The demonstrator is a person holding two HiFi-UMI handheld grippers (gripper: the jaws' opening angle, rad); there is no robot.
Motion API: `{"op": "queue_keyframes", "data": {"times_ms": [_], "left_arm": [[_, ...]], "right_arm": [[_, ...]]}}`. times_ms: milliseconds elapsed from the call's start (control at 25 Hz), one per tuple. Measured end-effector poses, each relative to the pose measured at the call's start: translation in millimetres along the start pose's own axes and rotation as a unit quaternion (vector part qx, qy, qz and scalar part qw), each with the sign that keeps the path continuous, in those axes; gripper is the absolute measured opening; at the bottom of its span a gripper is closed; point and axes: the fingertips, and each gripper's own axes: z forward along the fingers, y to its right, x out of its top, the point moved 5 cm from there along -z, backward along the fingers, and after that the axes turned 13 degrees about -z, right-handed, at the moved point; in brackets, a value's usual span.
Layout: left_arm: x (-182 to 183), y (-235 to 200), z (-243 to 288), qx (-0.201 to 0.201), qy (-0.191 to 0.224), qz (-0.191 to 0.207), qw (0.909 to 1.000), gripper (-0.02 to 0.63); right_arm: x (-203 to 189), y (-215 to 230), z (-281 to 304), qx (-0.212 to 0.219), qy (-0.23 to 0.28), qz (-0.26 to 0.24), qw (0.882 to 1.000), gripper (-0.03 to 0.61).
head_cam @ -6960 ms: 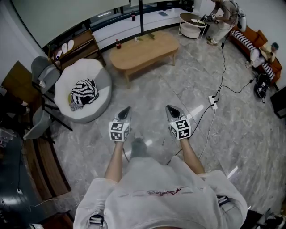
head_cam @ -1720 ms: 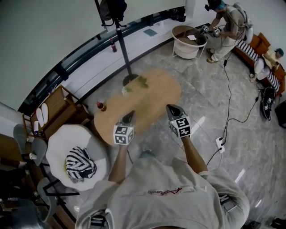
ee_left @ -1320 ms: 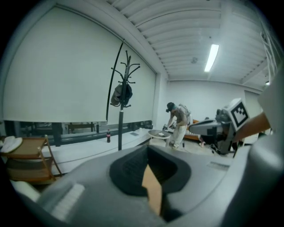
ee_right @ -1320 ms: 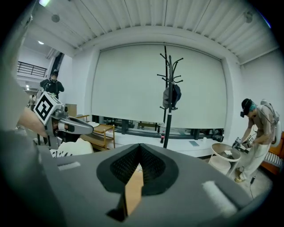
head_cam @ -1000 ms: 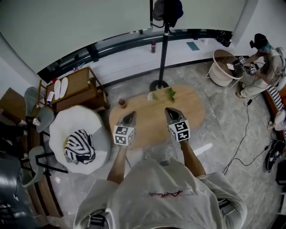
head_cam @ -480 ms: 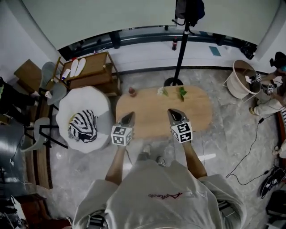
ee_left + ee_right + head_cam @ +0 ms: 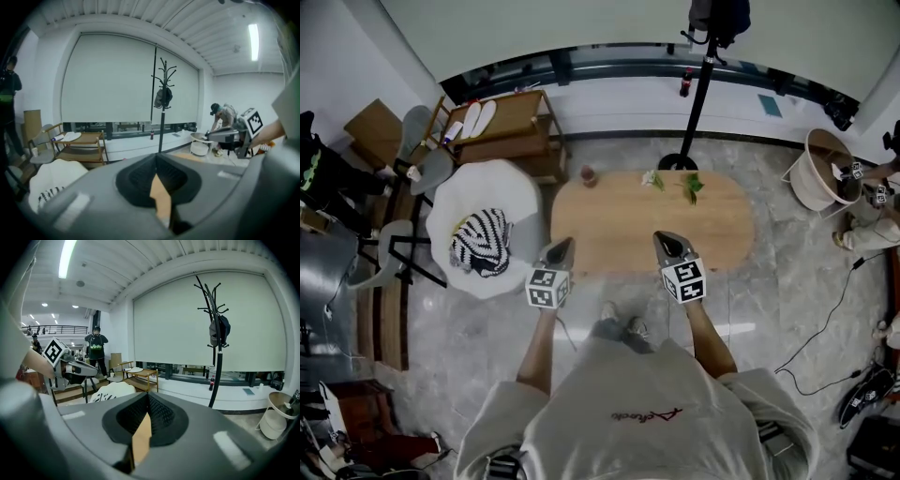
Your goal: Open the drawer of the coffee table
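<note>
person stands at the near long edge of the coffee table, probably to face the side that carries the drawer; no drawer front shows. left gripper and right gripper poise above that edge, jaws pressed together, empty.
</note>
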Motion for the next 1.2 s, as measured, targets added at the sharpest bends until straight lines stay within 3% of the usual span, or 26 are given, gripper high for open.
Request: {"op": "queue_keyframes", "data": {"times_ms": [200, 520, 800, 1200], "left_arm": [[-9.1, -13.2, 4.3, -0.008, -0.01, -0.019, 0.9997, -0.002], [-24.8, -72.0, 22.7, -0.01, -0.025, -0.05, 0.9984, -0.002], [-59.2, -120.2, 42.9, -0.019, -0.048, -0.081, 0.9954, -0.002], [-104.9, -139.7, 51.0, -0.013, -0.077, -0.108, 0.9911, -0.002]], "right_arm": [[-1.9, -6.9, 12.3, 0.003, -0.021, -0.001, 1.0, 0.005], [-7.5, -18.5, 65.3, 0.001, -0.063, 0.007, 0.998, 0.004], [-27.4, -43.2, 105.4, 0.003, -0.108, 0.016, 0.994, 0.003], [-67.0, -51.6, 124.9, 0.013, -0.149, 0.036, 0.988, 0.005]]}}
